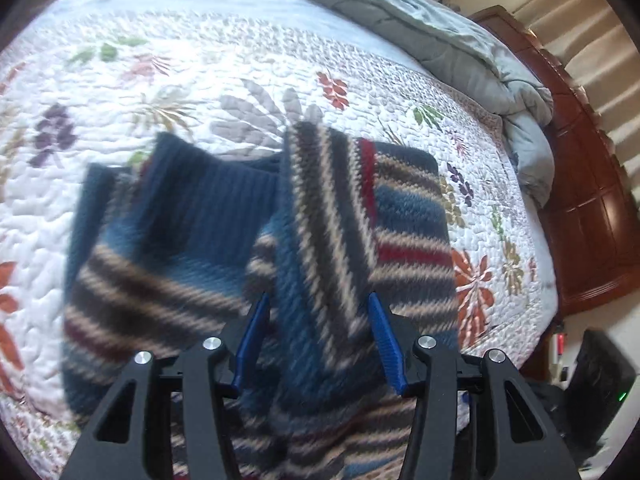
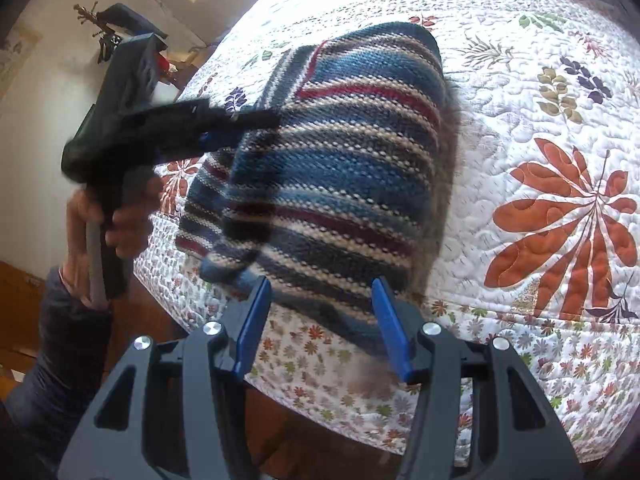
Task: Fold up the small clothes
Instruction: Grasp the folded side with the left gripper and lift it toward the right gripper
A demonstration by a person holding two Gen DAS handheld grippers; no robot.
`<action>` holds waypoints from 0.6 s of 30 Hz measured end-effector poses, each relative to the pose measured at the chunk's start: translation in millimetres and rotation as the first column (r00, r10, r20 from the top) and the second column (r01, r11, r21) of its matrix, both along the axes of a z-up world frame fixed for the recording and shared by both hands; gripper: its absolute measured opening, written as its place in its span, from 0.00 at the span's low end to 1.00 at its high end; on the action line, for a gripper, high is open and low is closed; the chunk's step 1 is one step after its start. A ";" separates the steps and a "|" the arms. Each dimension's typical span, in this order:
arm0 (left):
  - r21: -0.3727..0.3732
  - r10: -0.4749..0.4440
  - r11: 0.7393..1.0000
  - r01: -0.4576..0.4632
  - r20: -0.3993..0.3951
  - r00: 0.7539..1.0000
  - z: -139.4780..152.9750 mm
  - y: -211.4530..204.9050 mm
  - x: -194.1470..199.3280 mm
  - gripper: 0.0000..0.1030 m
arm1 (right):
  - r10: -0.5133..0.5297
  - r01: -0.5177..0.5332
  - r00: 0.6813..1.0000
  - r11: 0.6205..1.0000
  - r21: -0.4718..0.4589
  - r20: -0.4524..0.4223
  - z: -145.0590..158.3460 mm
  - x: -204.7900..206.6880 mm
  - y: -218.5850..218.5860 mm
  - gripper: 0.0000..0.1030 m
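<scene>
Across the flowered quilt [image 1: 280,60] that covered the bed, a small striped knitted sweater [image 1: 224,240] was seen lying partly folded, near the quilt's front edge. From the left wrist view the dark blue ribbed collar [image 1: 208,188] was found turned up toward the middle of the bed, with bands of blue, tan, grey and red running across the body of the garment. One striped flap [image 1: 332,208] was laid slantwise over the rest, its tip pointing away from the camera. The left gripper [image 1: 318,320] was held above the near part of the sweater with its blue fingers [image 1: 256,332] spread apart; knitted cloth was seen between them, but no pinch on it could be made out, since the picture was blurred there. A rumpled grey comforter [image 1: 460,40] was heaped along the far side of the bed, beside a dark wooden headboard [image 1: 580,200]. From the right wrist view the sweater [image 2: 340,168] was seen as a rounded bundle near the edge of the quilt [image 2: 540,80], where the quilt dropped over the side of the mattress. The right gripper [image 2: 320,312] was kept just short of the bundle, its blue jaws standing apart with nothing clamped between them. At the left of that view the left gripper [image 2: 256,124] was reaching over the far end of the bundle, and it was gripped by a hand [image 2: 108,224] in a dark sleeve [image 2: 64,340].
</scene>
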State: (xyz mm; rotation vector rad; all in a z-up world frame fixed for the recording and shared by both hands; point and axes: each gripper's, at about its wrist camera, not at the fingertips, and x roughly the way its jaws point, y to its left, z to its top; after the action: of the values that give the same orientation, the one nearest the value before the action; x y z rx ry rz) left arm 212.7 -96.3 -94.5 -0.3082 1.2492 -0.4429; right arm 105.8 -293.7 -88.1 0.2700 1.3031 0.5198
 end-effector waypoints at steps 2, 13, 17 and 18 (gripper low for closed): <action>-0.027 -0.014 1.000 0.013 -0.014 1.000 -3.0 -2.8 1.1 0.45 | 0.000 0.000 1.000 1.000 0.006 -0.002 -4.4 2.1 -1.7 0.52; -0.110 0.047 0.993 -0.049 -0.024 0.999 9.7 18.6 7.9 0.15 | 0.019 -0.019 1.000 1.000 0.023 -0.001 -16.2 -0.9 -0.1 0.52; -0.076 0.050 0.995 -0.060 -0.130 0.990 -38.3 24.3 14.1 0.15 | 0.023 -0.023 1.000 1.000 -0.016 0.002 -24.0 4.7 10.2 0.52; -0.106 0.057 0.992 -0.071 -0.127 0.990 -40.3 25.7 14.1 0.16 | 0.023 -0.023 1.000 0.999 -0.026 0.000 -26.2 6.2 12.5 0.52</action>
State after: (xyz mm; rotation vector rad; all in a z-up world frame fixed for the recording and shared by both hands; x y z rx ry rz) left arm 226.8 -70.6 -134.8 -0.4746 1.3339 -0.4441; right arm 112.0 -281.2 -114.3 0.2335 1.3126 0.5219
